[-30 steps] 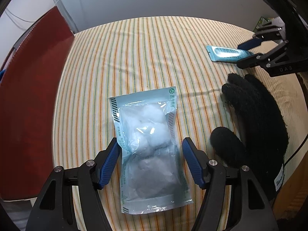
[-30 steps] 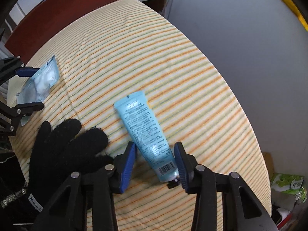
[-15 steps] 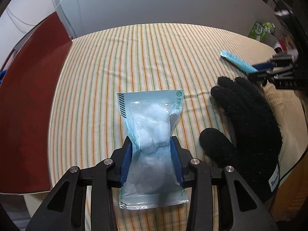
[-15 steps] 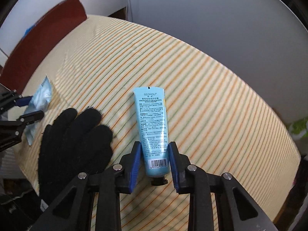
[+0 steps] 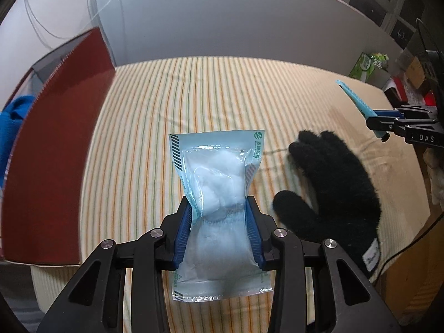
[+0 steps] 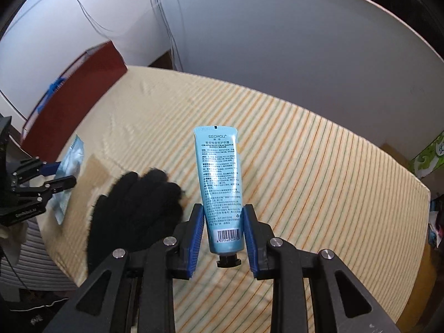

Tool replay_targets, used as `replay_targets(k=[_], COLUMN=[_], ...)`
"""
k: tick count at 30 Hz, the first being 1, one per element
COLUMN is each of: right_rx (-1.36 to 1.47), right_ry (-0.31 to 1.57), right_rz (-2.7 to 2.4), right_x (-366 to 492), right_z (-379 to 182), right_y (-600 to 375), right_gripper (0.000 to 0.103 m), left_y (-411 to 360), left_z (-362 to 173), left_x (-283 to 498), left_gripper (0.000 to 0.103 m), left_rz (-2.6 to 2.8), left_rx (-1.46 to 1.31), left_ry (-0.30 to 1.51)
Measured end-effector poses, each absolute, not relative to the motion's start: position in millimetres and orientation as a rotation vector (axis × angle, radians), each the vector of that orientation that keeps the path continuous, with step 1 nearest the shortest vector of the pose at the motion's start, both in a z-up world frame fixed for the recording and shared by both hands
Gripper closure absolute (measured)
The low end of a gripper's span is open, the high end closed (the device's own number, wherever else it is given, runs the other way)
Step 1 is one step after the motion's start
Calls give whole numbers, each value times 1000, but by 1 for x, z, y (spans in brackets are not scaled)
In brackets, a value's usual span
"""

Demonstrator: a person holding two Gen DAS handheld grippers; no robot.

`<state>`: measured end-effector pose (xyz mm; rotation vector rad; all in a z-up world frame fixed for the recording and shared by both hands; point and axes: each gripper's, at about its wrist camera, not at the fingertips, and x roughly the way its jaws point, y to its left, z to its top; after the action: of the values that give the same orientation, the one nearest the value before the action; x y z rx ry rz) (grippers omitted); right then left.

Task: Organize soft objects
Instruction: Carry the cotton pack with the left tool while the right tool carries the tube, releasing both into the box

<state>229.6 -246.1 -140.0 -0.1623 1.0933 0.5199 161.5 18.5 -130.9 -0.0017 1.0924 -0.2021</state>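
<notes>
My left gripper (image 5: pixel 219 211) is shut on a clear blue-edged bag of white cotton (image 5: pixel 219 183) and holds it above the striped table (image 5: pixel 166 111). My right gripper (image 6: pixel 224 216) is shut on a light blue hand cream tube (image 6: pixel 220 177), cap toward me, lifted off the table. A black fuzzy glove (image 5: pixel 330 188) lies flat on the table between the two grippers; it also shows in the right wrist view (image 6: pixel 138 211). The right gripper with the tube shows at the right edge of the left wrist view (image 5: pixel 388 123). The left gripper with the bag shows at the left of the right wrist view (image 6: pixel 52 177).
A dark red box (image 5: pixel 58 144) with a blue cloth (image 5: pixel 11 130) inside stands at the table's left side. A grey wall panel (image 5: pixel 222 22) stands behind the table. A green package (image 5: pixel 366 65) and clutter sit off the far right edge.
Both grippers closed on their objects and raised them off the table: the left with the cotton bag, the right with the tube. The glove stayed in place.
</notes>
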Motion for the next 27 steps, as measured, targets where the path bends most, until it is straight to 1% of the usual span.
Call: replay_targets(k=[6, 13, 19, 27], right_rx=[-143, -148, -185, -195], right_ry=[1022, 948, 908, 879], right_rz=[576, 663, 734, 797], right_x=[215, 221, 230, 248], right_z=[-93, -49, -35, -17], right_y=[-232, -172, -103, -7], right_gripper=[78, 78, 78, 78], left_y=[34, 86, 146, 189], left_z=[-99, -50, -32, -22], left_x=[150, 136, 134, 144], left_gripper=[67, 67, 67, 67], left_rz=[-209, -132, -18, 109], left_rx=[-2, -13, -9, 51], left_ry=[1024, 919, 884, 842])
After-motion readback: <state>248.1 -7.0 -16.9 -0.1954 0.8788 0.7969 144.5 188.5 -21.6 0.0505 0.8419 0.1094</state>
